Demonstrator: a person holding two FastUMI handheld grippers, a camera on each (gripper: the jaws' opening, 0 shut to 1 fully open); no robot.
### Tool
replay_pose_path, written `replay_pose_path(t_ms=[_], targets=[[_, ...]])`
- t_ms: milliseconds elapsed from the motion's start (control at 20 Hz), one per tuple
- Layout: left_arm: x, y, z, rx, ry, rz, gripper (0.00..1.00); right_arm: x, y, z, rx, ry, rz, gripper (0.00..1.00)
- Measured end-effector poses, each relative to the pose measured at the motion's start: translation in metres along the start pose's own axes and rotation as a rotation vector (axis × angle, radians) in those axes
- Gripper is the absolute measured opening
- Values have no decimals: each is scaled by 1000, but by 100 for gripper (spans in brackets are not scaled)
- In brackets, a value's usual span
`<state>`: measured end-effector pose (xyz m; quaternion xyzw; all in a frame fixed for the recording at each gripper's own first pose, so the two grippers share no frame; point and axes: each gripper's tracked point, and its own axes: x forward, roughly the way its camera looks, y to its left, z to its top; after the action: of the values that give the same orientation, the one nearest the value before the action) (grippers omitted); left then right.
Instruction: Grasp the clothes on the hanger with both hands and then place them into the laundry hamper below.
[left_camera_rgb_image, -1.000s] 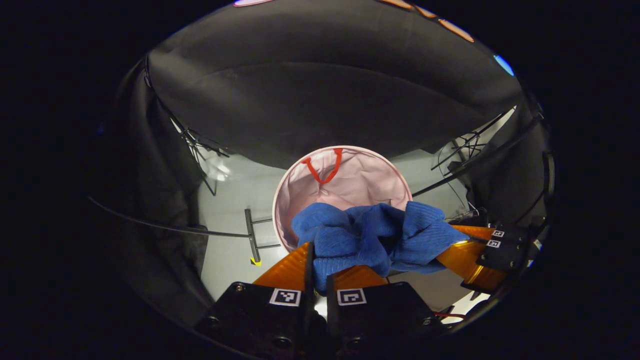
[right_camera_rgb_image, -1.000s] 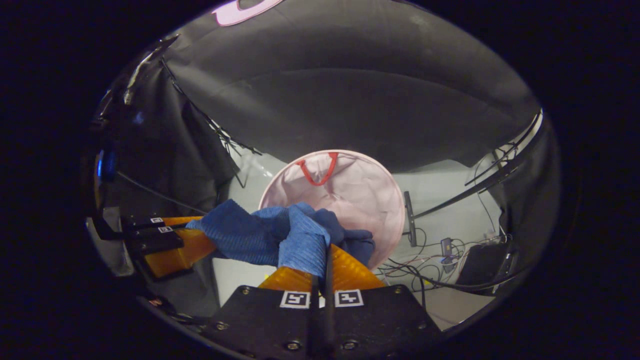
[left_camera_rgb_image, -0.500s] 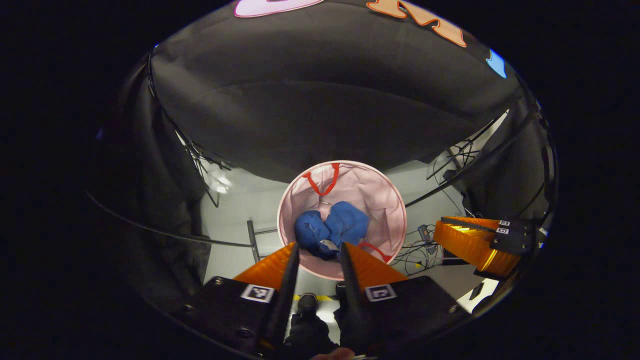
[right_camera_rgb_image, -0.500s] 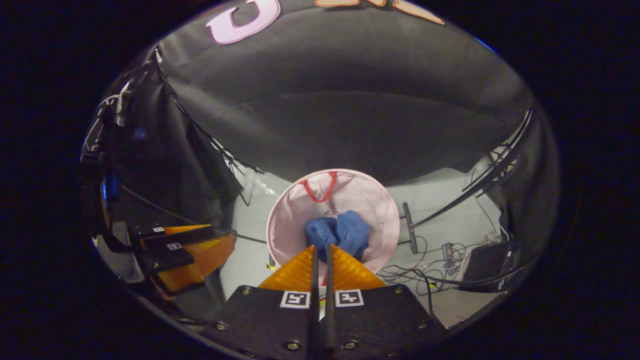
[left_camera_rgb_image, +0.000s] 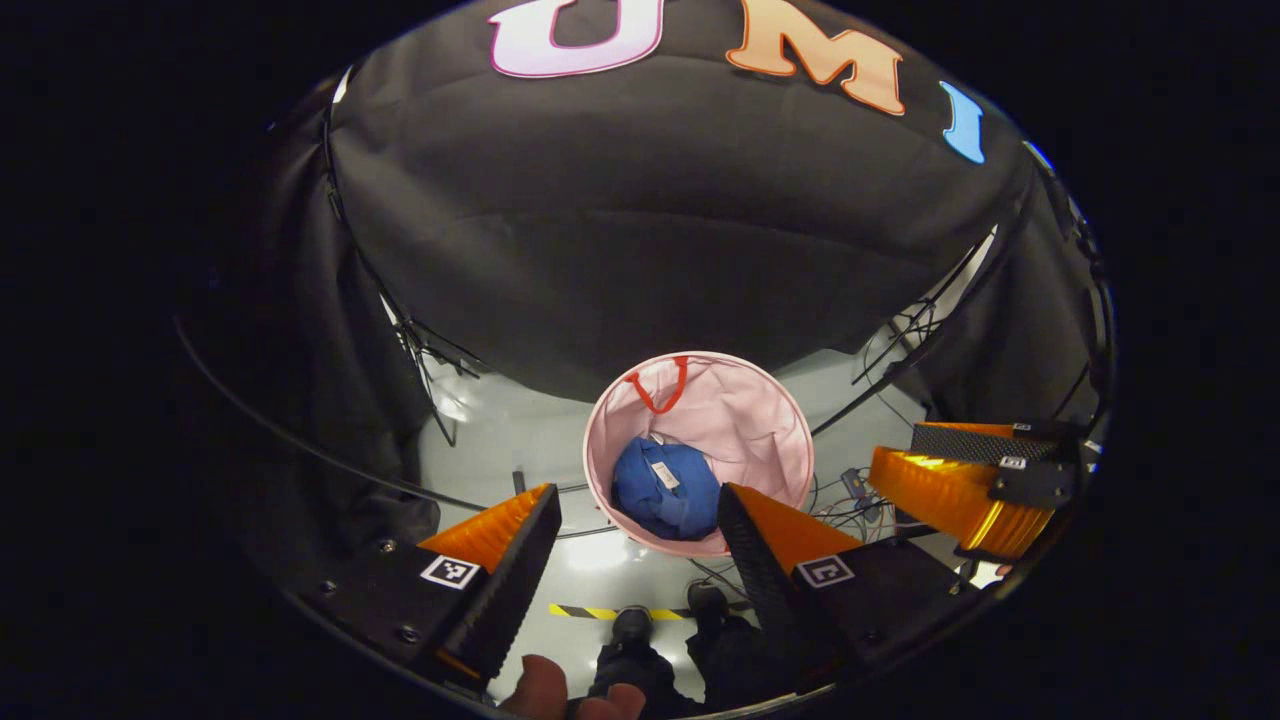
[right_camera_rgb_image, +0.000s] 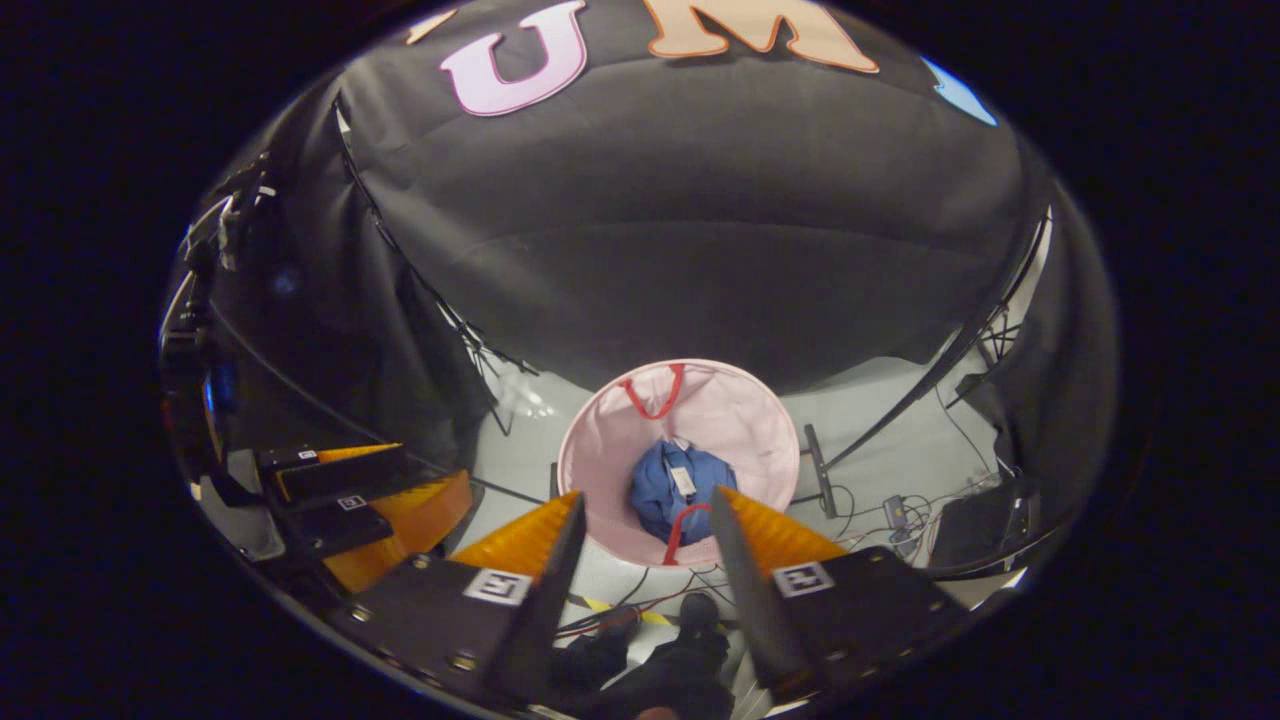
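The blue garment (left_camera_rgb_image: 665, 488) lies crumpled at the bottom of the round pink hamper (left_camera_rgb_image: 760, 425) with red handles, on the pale floor below. In the right gripper view the same blue garment (right_camera_rgb_image: 680, 487) rests inside the pink hamper (right_camera_rgb_image: 610, 460). My left gripper (left_camera_rgb_image: 640, 510) hangs high above the hamper, open, with nothing between its fingers. My right gripper (right_camera_rgb_image: 645, 515) is open and empty too, above the hamper. The right gripper (left_camera_rgb_image: 965, 480) also shows at the right edge of the left gripper view, and the left gripper (right_camera_rgb_image: 365, 505) at the left edge of the right gripper view.
Black cloth walls surround the booth. Cables and small devices (right_camera_rgb_image: 900, 515) lie on the floor right of the hamper, and a black stand foot (right_camera_rgb_image: 815, 465) sits beside it. A person's shoes (left_camera_rgb_image: 660, 605) and a fingertip (left_camera_rgb_image: 540, 690) show at the bottom.
Both grippers let go of the blue garment, which fell into the hamper. Both have since opened wide and risen higher above it.
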<state>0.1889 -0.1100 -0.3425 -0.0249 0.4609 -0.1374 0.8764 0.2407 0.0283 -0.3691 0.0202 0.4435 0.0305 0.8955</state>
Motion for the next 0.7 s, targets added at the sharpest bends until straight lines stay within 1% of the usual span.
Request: replay_pose_path(t_ms=[100,150,250,400,550,600,650,700], targets=[[-13,12,4,-3,-32,6,99,-12,2,-1,-3,-32,-19,100],[-20,17,4,4,-49,14,99,-18,3,-1,-1,-43,-30,100],[-36,19,7,14,-72,14,99,-31,18,0,4,-72,-33,100],[-56,17,9,20,-95,-13,99,-56,23,16,-19,-151,-65,100],[-76,19,23,64,-159,-16,99,-84,30,29,-31,-217,-98,100],[-80,17,26,74,-175,-28,99,-93,32,33,-29,-241,-108,98],[-85,11,22,79,-178,-40,99,-102,34,36,-27,-264,-116,100],[-90,10,20,82,-179,-52,99,-112,37,39,-23,-287,-123,100]])
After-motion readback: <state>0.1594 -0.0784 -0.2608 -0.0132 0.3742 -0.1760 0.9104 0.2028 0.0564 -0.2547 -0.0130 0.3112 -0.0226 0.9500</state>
